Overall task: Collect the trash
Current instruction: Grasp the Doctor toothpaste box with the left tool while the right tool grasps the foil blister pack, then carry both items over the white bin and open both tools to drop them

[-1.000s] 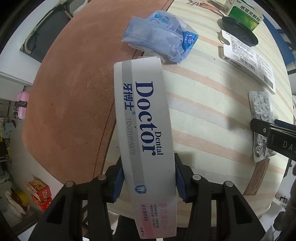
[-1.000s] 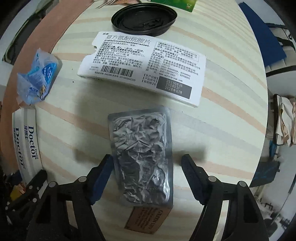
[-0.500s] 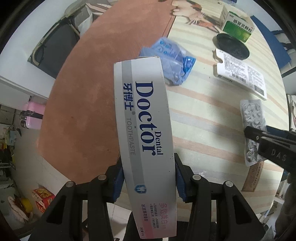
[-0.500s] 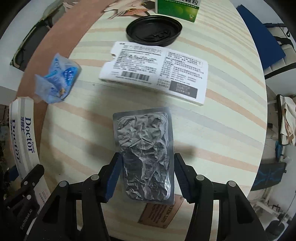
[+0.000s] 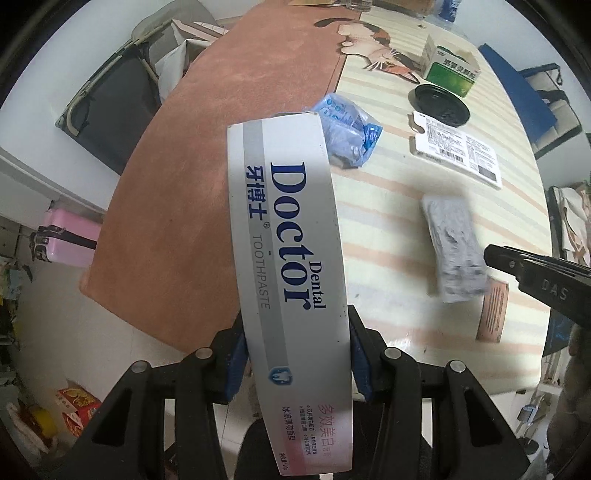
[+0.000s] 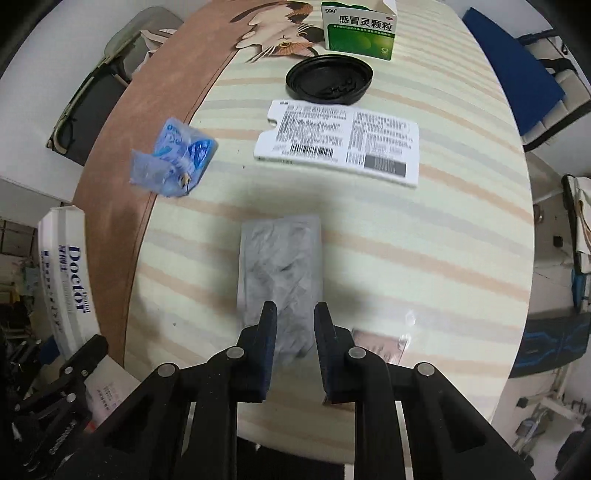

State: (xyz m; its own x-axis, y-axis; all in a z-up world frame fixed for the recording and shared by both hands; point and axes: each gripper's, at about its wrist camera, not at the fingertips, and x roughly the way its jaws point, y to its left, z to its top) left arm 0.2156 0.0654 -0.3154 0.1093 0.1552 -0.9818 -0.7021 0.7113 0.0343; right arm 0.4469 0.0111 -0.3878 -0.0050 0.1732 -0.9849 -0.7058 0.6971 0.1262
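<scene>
My left gripper (image 5: pixel 295 350) is shut on a white "Doctor Dental" toothpaste box (image 5: pixel 288 236), held up over the table's left edge; the box also shows in the right wrist view (image 6: pixel 68 280). My right gripper (image 6: pixel 295 321) is shut on the near end of a silver foil blister pack (image 6: pixel 280 269), lifted off the striped table (image 6: pixel 424 258); the pack shows in the left wrist view (image 5: pixel 452 247). A crumpled blue plastic wrapper (image 6: pixel 173 157) lies near the left edge.
A flattened white medicine box (image 6: pixel 340 142), a black round lid (image 6: pixel 328 79) and a green medicine box (image 6: pixel 360 29) lie farther back. A small brown card (image 6: pixel 380 347) lies near the front edge. Chairs and bags stand around the table.
The right gripper has closed on the foil blister pack and lifted it. Both grippers have risen and pulled back from the table, the left still holding the toothpaste box.
</scene>
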